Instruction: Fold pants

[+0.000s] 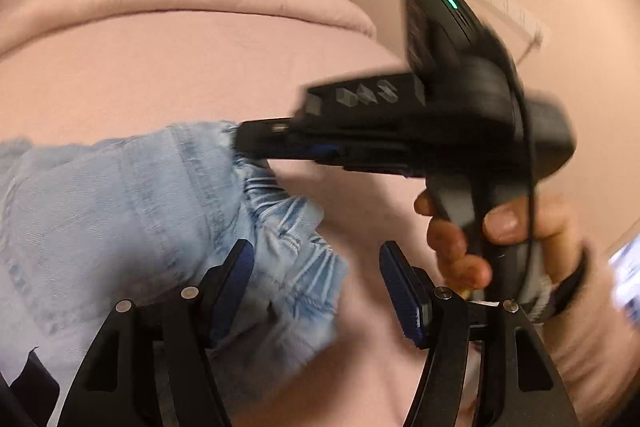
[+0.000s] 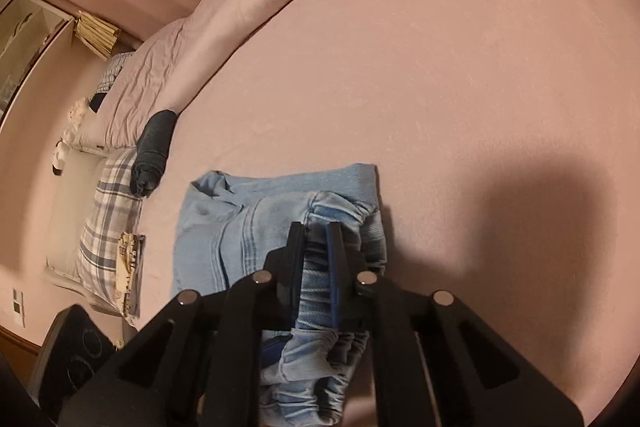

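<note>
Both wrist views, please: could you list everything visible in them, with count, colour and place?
pants: one, light blue denim, folded on the bed
bed sheet: one, pink, under the pants
duvet: one, pink, bunched along the far side
rolled garment: one, dark, beside the duvet
pillow: one, plaid, left of the bed
left tool: black, open, over the waistband
right tool: black, shut on the gathered waistband
hand: one, gripping the right tool's handle

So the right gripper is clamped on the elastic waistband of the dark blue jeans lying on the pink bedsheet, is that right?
Not quite: the jeans are light blue, as the right wrist view shows. The right gripper is indeed clamped on their elastic waistband, on the pink bedsheet.
</note>
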The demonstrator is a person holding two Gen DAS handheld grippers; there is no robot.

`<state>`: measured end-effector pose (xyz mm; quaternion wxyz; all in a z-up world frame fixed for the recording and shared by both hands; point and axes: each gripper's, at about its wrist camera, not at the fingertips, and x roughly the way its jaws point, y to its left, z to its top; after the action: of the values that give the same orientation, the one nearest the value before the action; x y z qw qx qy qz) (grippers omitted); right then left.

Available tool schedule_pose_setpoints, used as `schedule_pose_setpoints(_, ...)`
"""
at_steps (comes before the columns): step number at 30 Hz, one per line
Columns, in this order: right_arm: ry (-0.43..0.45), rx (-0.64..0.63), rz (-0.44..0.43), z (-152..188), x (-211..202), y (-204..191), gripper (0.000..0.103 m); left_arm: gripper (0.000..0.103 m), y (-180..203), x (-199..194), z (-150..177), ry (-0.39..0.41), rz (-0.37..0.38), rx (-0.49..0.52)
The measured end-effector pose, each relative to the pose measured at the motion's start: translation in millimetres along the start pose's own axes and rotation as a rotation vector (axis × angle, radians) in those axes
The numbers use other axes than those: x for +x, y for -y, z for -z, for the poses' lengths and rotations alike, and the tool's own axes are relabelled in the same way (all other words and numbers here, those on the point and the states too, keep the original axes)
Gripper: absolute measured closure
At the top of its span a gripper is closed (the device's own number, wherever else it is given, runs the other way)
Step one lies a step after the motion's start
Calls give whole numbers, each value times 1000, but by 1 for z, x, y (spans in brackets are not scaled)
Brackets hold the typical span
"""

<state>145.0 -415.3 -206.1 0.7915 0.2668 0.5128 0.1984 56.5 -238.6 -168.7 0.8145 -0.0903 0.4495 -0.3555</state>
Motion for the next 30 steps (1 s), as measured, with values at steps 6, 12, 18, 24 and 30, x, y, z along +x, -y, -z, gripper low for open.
schedule_pose_setpoints(6, 102, -149, 15, 10, -45, -49, 75, 38, -60, -85, -31, 160, -3, -116)
schedule_pose_setpoints(12, -14, -357, 52, 50, -16, -93, 75, 38, -162, -71, -70, 81, -52, -343)
schedule_pose_setpoints(18, -106, -438, 151, 84, 11, -90, 82, 58, -204, -28, -100, 33, -112, -363)
schedule_pose_setpoints(24, -60, -379, 102, 92, 13, -65, 85, 85, -218, -7, -94, 5, -129, -419)
schedule_pose_setpoints(30, -59, -338, 16, 73, -10, -76, 68, 41, -220, -66, -86, 175, -92, -472)
